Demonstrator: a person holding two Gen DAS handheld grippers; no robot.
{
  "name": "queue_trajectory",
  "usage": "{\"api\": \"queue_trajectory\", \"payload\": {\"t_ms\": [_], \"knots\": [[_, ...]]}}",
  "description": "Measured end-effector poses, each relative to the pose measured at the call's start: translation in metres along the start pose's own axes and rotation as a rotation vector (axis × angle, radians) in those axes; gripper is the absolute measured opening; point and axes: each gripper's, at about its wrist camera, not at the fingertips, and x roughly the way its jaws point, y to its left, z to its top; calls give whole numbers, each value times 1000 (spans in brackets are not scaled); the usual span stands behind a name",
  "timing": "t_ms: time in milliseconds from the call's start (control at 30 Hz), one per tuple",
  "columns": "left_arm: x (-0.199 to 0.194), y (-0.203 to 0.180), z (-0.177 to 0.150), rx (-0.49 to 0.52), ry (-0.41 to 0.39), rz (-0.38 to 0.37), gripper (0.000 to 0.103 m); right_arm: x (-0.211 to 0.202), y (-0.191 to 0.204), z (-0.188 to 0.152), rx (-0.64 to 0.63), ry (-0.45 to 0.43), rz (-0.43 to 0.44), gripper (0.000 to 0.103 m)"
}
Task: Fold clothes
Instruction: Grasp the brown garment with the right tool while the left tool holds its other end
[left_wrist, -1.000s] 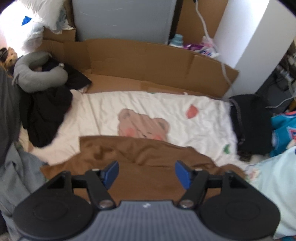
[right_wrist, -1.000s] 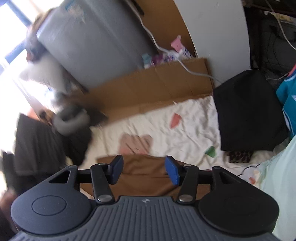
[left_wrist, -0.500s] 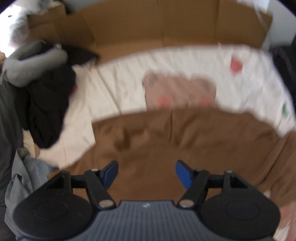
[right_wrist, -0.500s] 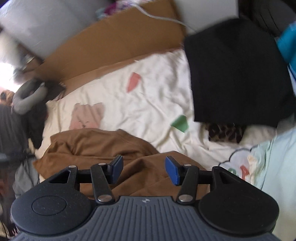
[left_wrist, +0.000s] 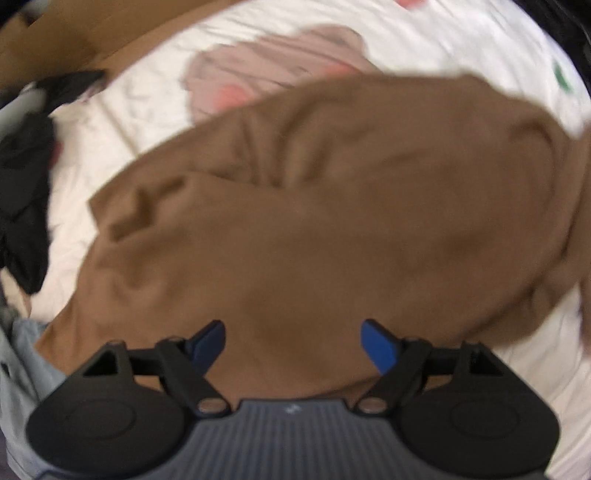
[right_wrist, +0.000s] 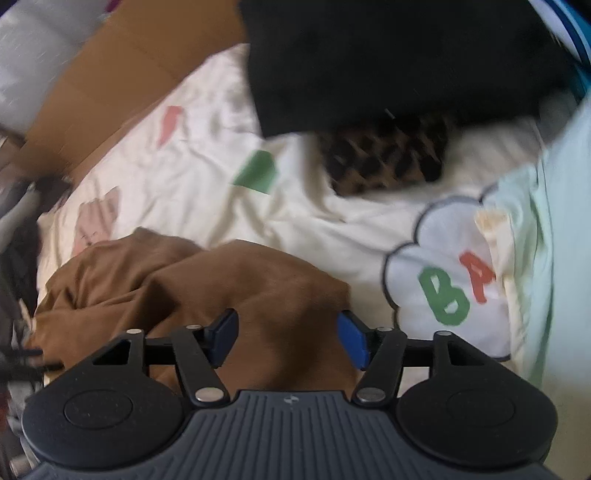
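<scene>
A brown garment (left_wrist: 314, 229) lies rumpled on a cream bedsheet (left_wrist: 122, 110) printed with a pink bear. In the left wrist view it fills most of the frame, and my left gripper (left_wrist: 293, 343) hovers open just above its near part, blue pads wide apart with nothing between them. The right wrist view shows the same brown garment (right_wrist: 221, 288) bunched at its right end. My right gripper (right_wrist: 286, 336) is open over that end, and brown cloth shows in the gap between its fingers. Both views are motion-blurred.
A folded black garment (right_wrist: 388, 62) lies at the far right over a leopard-print item (right_wrist: 388, 158). A pale green cloth with a cloud patch (right_wrist: 450, 280) sits to the right. Black clothes (left_wrist: 22, 173) pile at the left, cardboard (right_wrist: 122, 70) lines the far side.
Both grippers have dropped and tilted down toward the bed, closing in on the brown garment. The room behind has left the views. Both stay open.
</scene>
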Motion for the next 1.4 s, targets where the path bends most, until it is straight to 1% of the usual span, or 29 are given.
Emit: {"api": "queue_trajectory", "payload": {"t_ms": [33,100,167,233,333,400,533,600,667,767,867,933,1000,1067,1133,1233,1367,1400], "knots": [[4,-7,-3,24,4,0,82,5,-3,-2,0,-6,-13,69],[9,-22,-9,70,4,-5,82,12,-5,-7,-22,-30,-13,70],[3,-38,-17,109,-19,-26,82,17,-5,-10,-36,-47,-6,72],[-1,-52,-22,141,-40,-28,82,22,-3,-12,-52,-58,4,75],[-3,-68,-23,128,-48,-28,82,22,-3,-10,-56,-58,31,75],[-6,-79,-23,136,-53,-18,82,18,-8,-9,-20,-56,75,75],[-14,-104,-26,260,-90,-11,87,10,-22,-12,31,-69,87,75],[-12,-112,-29,293,-100,-18,87,8,-31,-15,72,-77,99,75],[-9,-120,-29,288,-98,-25,87,7,-38,-16,121,-82,121,75],[-1,-129,-31,269,-92,-19,87,8,-37,-15,107,-82,135,75],[-1,-134,-36,266,-131,7,88,12,-37,-17,118,-69,152,75],[-3,-136,-39,272,-163,40,90,13,-32,-16,111,-65,168,75],[-6,-137,-42,296,-195,90,90,14,-28,-17,111,-66,198,75],[-9,-132,-42,294,-214,99,88,16,-24,-18,114,-63,223,75],[-9,-123,-41,259,-207,87,87,19,-20,-19,116,-59,242,75],[-7,-115,-40,232,-216,105,87,23,-15,-21,131,-70,263,75],[-8,-106,-34,208,-251,161,87,26,-9,-26,165,-103,296,75],[-8,-104,-31,205,-255,164,88,27,-9,-25,172,-110,295,75]]}}
